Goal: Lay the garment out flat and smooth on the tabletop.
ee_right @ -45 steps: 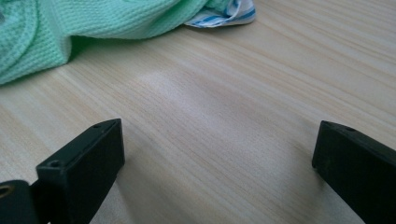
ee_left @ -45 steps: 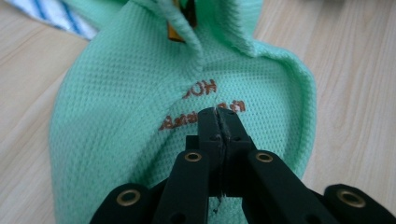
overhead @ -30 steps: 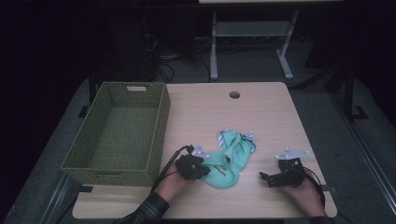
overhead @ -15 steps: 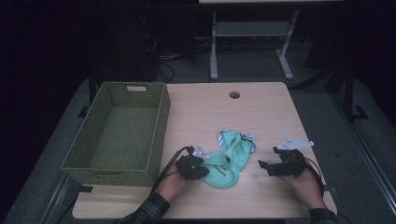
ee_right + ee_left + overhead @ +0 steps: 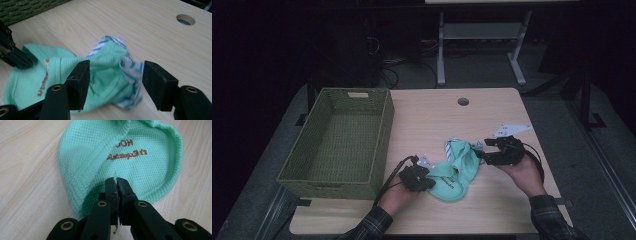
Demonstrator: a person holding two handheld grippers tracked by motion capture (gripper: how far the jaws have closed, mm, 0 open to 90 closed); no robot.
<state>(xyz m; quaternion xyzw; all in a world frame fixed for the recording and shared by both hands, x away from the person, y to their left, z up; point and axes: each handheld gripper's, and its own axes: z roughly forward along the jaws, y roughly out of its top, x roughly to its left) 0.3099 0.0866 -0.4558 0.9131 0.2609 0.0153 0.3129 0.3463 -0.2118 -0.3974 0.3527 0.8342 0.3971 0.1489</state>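
Observation:
A mint-green knitted garment (image 5: 457,167) with brown lettering and a blue-and-white striped edge lies crumpled on the wooden table (image 5: 432,115). My left gripper (image 5: 426,181) is at its near left end. In the left gripper view the jaws (image 5: 117,181) are pressed together on a fold of the green cloth (image 5: 120,152). My right gripper (image 5: 479,153) is at the garment's right end. Its jaws have just been closing and still stand apart (image 5: 116,66), with the striped end of the cloth (image 5: 106,71) between them and small gaps at both pads.
An empty green woven basket (image 5: 384,135) stands on the table's left side, close to the left hand. A round cable hole (image 5: 463,101) is at the table's far middle. Dark floor, cables and a white frame lie beyond the far edge.
My right hand has lifted from the table's front right and moved left to the garment's end, its jaws narrower than before. The left gripper and the cloth it holds have stayed put.

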